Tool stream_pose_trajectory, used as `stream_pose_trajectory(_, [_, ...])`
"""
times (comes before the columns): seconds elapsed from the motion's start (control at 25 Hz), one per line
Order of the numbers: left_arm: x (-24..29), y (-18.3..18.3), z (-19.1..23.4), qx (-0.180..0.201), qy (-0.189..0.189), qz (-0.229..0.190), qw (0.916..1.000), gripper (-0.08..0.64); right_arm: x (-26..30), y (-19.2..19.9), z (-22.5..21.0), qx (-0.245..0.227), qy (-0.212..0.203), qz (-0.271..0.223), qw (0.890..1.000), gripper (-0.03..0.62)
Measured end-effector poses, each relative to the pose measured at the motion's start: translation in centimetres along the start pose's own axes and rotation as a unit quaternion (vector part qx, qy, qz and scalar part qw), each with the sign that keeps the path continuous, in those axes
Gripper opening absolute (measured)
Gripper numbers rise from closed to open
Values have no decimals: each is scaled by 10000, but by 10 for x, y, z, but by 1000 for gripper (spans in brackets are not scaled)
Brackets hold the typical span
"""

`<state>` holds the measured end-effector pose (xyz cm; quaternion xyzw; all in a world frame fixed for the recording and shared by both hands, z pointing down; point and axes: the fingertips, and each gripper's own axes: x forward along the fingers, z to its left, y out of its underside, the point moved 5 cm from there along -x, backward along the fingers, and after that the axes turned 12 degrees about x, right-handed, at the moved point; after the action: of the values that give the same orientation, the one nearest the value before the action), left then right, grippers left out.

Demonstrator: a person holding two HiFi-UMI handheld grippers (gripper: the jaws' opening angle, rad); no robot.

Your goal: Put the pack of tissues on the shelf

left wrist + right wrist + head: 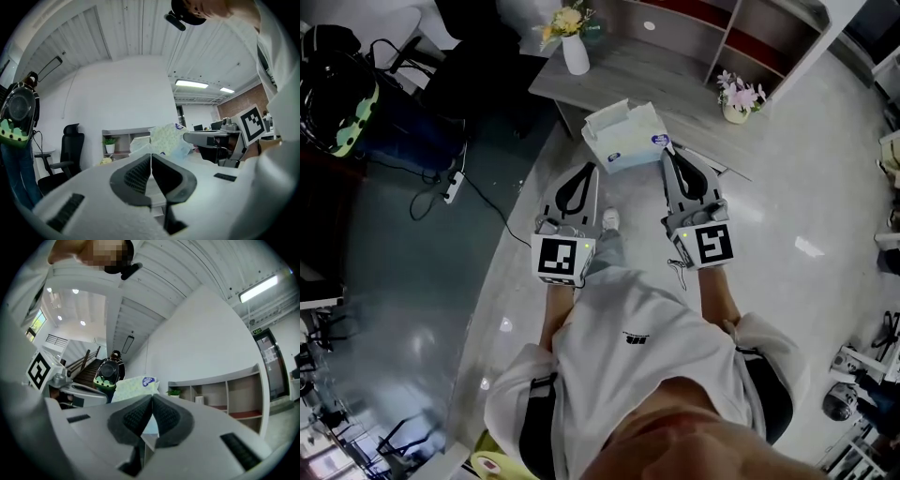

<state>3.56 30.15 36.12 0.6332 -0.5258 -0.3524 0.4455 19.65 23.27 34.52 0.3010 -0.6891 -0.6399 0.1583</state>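
I find the head view dim, with pale glare patches on the glossy floor [811,246]. Both gripper views are brighter, lit by ceiling strip lights [191,84], and they bend strongly toward black round edges.

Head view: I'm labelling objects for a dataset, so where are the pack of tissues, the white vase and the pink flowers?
pack of tissues [623,139], head view, middle of its top face.
white vase [576,56], head view, its body.
pink flowers [741,94], head view, the blossoms above the pot.
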Motion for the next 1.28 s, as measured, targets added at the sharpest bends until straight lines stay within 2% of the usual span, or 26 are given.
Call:
stream_pose_trajectory(0.52, [91,28,78,-68,228,75,9997,32,107,10,-38,31,103,46,9999,26])
stream_pose_trajectory(0.84, [131,47,127,-94,328,69,9994,32,167,20,-51,4,225,57,9997,26])
stream_pose_trajectory(1.28, [184,62,175,-86,656,-29,9978,32,231,27,-67,-37,493,34,9988,26])
